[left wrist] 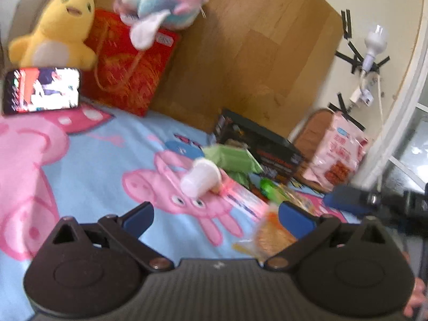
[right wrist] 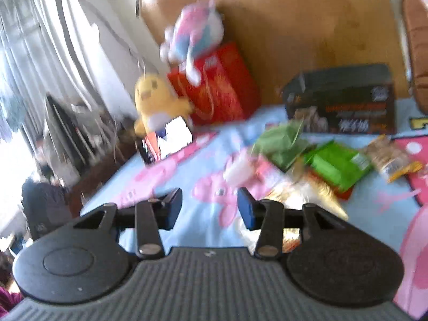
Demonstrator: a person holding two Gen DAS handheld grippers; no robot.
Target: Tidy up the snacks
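A heap of snacks lies on a blue cartoon-pig bedsheet point(left wrist: 107, 160): a white cup point(left wrist: 199, 178), green packets point(left wrist: 230, 157), a bright green packet point(right wrist: 337, 164), a clear bag of brown snacks point(right wrist: 390, 157) and an orange-gold packet point(left wrist: 270, 235). My left gripper point(left wrist: 215, 218) is open and empty, just short of the cup, its right finger beside the orange packet. My right gripper point(right wrist: 210, 207) is open and empty over the sheet, left of a gold packet point(right wrist: 307, 195). It also shows at the right edge of the left wrist view point(left wrist: 347, 198).
A black box point(right wrist: 345, 99) stands behind the snacks against a wooden headboard point(left wrist: 254, 53). A red gift bag point(left wrist: 128, 67), a yellow plush point(left wrist: 56, 29), a pink plush point(left wrist: 160, 2) and a lit phone point(left wrist: 42, 89) stand at the left. A pink snack bag point(left wrist: 337, 149) leans at the right.
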